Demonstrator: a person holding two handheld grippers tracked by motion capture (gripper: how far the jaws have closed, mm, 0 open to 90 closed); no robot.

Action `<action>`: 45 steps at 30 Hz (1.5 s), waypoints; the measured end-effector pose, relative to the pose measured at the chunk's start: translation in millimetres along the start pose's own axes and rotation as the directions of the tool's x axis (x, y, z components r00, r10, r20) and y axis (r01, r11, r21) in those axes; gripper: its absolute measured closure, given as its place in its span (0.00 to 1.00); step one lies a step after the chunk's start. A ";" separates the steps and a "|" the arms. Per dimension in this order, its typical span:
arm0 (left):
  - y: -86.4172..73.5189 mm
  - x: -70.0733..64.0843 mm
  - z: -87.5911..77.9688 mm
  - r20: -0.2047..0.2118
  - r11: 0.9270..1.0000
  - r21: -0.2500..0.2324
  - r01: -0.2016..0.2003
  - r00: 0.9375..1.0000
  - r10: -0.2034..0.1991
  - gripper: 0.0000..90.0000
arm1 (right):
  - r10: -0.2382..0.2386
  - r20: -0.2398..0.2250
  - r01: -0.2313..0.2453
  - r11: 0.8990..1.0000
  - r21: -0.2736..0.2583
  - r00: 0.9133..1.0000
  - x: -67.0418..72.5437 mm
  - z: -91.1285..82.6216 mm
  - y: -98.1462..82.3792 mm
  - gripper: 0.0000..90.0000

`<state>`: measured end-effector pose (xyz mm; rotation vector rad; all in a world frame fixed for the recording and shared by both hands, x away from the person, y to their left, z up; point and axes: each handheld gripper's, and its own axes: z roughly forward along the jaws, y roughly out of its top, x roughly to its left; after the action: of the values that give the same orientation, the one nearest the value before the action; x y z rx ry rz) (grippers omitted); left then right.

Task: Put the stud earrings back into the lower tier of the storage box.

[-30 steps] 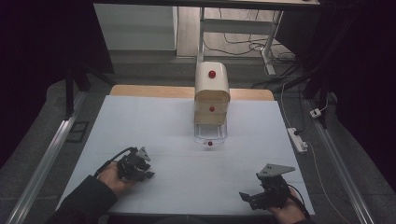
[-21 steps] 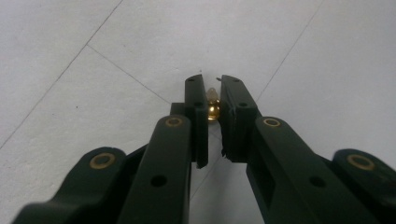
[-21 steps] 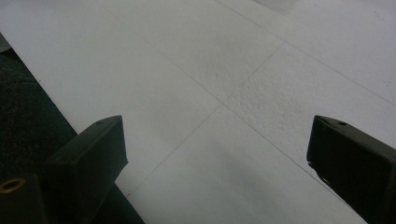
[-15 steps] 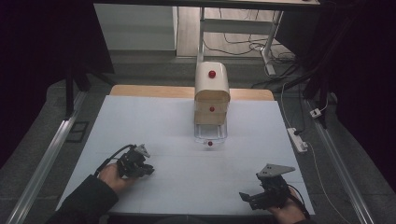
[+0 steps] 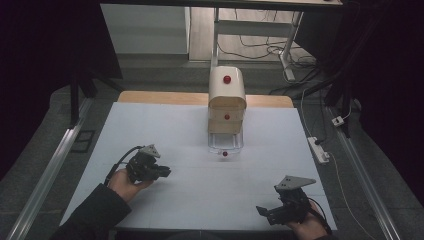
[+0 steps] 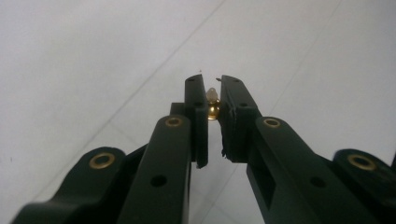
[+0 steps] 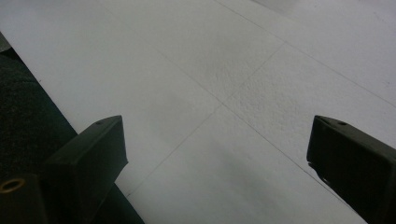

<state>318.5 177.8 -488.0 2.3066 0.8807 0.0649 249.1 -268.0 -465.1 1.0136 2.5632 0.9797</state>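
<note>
In the left gripper view, my left gripper (image 6: 213,88) is shut on a small gold piece with a pale tip (image 6: 213,104), pinched near the jaw ends above the white table. In the high view that gripper (image 5: 164,172) sits at the table's left front, held by a hand and pointing right. My right gripper (image 5: 264,212) rests at the right front corner, pointing left. Its jaws stand wide apart in the right gripper view (image 7: 215,154) with bare table between them. A cream drawer unit (image 5: 227,95) with red knobs stands at the back centre. Its clear bottom drawer (image 5: 226,144) is pulled out.
The white table surface (image 5: 165,130) spreads between the grippers and the drawer unit. A power strip (image 5: 318,149) lies along the right edge. A metal rail (image 5: 50,165) runs along the left side. The front table edge (image 7: 70,126) lies close beside the right gripper.
My left gripper has shifted slightly away from the front edge, still shut on the small piece. The right gripper has not moved.
</note>
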 end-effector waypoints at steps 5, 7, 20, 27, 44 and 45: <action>11.6 -2.3 -2.2 0.000 0.999 -0.033 -0.010 1.000 0.010 0.90 | 0.000 0.000 0.000 1.000 0.001 1.000 -0.1 0.1 0.0 0.05; 15.0 -2.4 -2.4 0.003 0.999 -0.041 -0.015 1.000 0.015 0.90 | 0.003 -0.002 -0.003 1.000 0.000 1.000 -0.2 0.2 0.0 0.05; 51.3 -5.3 3.4 0.013 0.992 -0.115 -0.052 0.998 0.054 0.90 | 0.002 -0.003 -0.002 1.000 -0.003 1.000 -0.4 0.2 0.2 0.05; 71.5 -7.0 21.5 0.022 0.991 -0.119 -0.066 0.997 0.069 0.90 | 0.001 -0.002 -0.001 1.000 -0.005 1.000 -0.5 -0.1 -0.1 0.05; 116.7 0.1 49.7 -0.003 0.984 -0.156 -0.081 0.997 0.081 0.90 | -0.003 -0.003 0.003 1.000 -0.004 1.000 -0.2 -0.4 -0.2 0.05; 119.3 0.1 51.1 -0.006 0.984 -0.160 -0.082 0.997 0.082 0.90 | -0.004 -0.004 0.004 1.000 -0.003 1.000 -0.1 -0.4 -0.2 0.05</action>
<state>401.0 82.7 -456.6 2.1914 0.7513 0.1646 249.0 -268.4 -465.0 1.0069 2.5645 0.9854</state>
